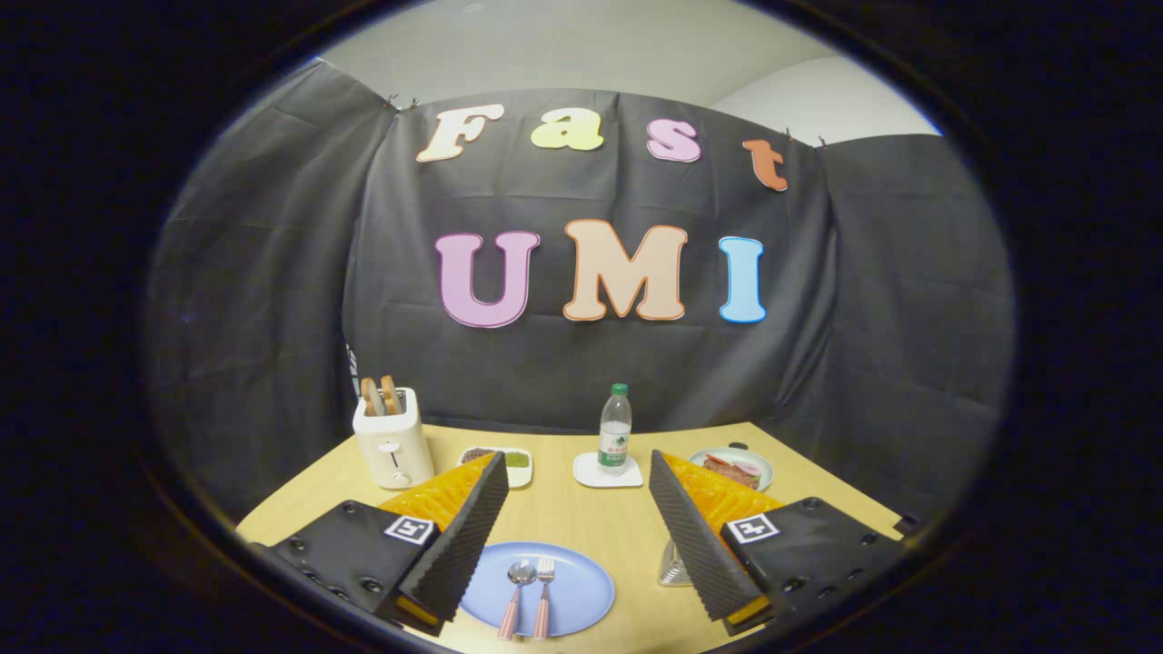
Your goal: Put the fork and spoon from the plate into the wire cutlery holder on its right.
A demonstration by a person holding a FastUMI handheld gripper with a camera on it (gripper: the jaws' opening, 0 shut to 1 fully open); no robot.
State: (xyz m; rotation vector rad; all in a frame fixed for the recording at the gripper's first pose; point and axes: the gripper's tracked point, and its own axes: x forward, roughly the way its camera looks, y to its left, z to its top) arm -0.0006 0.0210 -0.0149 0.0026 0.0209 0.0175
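Observation:
A blue plate [577, 595] lies on the wooden table, low between my fingers and nearer the left one. On it a spoon [515, 595] and a fork [543, 592] lie side by side, both with striped handles pointing toward me. The wire cutlery holder [673, 565] stands to the plate's right, mostly hidden behind my right finger. My gripper [579, 536] hovers above the plate, open wide, nothing between its fingers.
At the back left a white toaster [393, 445] holds two slices of bread. A small divided dish [509, 461], a water bottle [615, 429] on a white coaster and a plate of food [738, 467] line the table's far side.

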